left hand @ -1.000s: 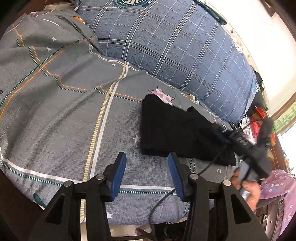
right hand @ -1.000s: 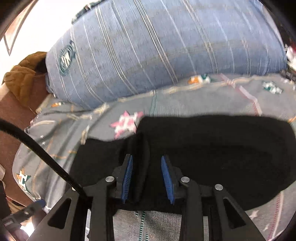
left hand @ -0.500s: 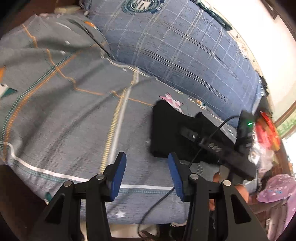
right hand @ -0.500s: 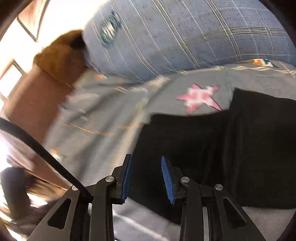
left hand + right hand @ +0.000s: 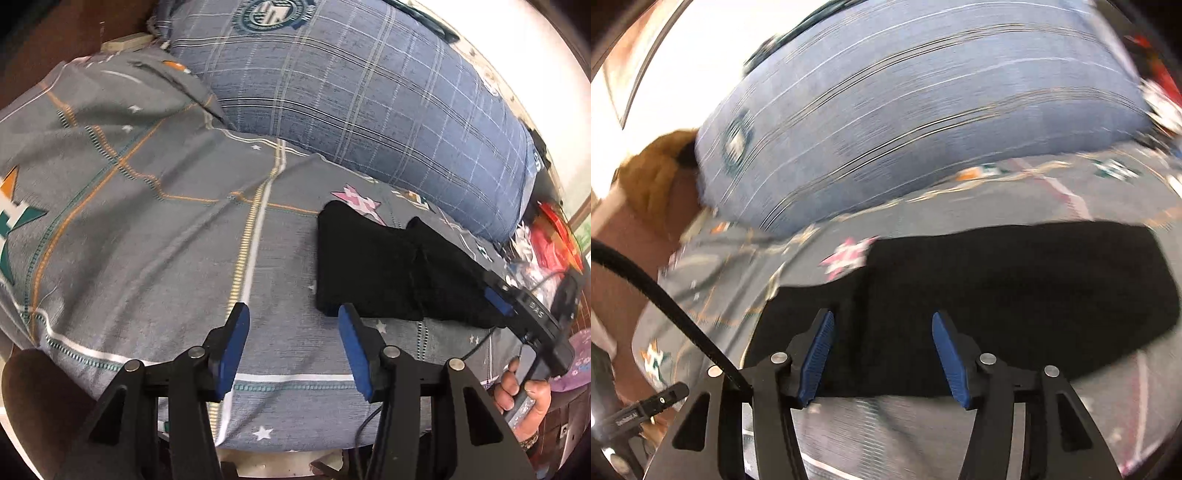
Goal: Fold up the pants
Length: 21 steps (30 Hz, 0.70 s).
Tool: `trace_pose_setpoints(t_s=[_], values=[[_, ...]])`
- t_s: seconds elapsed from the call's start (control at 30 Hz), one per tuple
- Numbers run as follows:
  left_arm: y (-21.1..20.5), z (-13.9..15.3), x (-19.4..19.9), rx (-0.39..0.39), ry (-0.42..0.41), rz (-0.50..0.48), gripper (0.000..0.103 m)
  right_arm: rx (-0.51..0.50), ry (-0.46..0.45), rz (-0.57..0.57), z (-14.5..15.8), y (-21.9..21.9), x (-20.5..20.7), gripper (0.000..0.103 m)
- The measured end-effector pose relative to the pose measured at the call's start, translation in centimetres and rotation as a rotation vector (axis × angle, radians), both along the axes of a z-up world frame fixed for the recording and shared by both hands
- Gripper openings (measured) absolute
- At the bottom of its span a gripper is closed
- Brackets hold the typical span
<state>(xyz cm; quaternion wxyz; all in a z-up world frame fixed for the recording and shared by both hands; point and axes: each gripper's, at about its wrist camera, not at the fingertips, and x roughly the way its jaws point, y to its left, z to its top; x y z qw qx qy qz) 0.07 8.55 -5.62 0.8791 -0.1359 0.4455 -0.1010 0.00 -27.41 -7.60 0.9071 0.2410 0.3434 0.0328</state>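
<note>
Left gripper (image 5: pixel 291 341): blue-padded jaws apart, holding nothing, above the grey patterned bedsheet (image 5: pixel 147 229) just left of the cloth.
Black folded pants (image 5: pixel 384 269): a compact dark rectangle lying flat on the sheet in front of the blue checked pillow (image 5: pixel 351 92); an overlapping layer shows near the middle.
Right gripper (image 5: pixel 882 349): jaws spread wide, empty, low over the pants' near edge; this view is blurred.
Step, as judged: finishing or tidying the fold.
Doing it well: pinch both layers at the near edge together, lift little, and lay edges square.
</note>
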Motion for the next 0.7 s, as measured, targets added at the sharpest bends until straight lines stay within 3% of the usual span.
trace_pose_setpoints(t_s=[0.1,0.23,0.33,0.5,0.7], values=[[-1.5,0.3,0.7,0.008,-0.004,-0.045,0.052,0.08,-0.019,-0.133,-0.8,-4.1,-2.4,0.064],[-3.4,-0.4,2.4,0.059,0.01,-0.072,0.056,0.093,-0.026,-0.146,-1.9,-5.0,-3.4,0.064],[-3.6,-0.7,2.9,0.016,0.034,-0.068,0.056,0.081,-0.006,-0.055,-1.7,-3.0,-2.2,0.064],[-3.6,-1.3,2.6,0.037,0.043,-0.076,0.056,0.028,0.055,0.132,-1.2,1.3,2.1,0.064],[-3.3,-1.8,2.5,0.036,0.048,-0.065,0.056,-0.018,0.096,0.242,-2.1,6.0,5.7,0.063]])
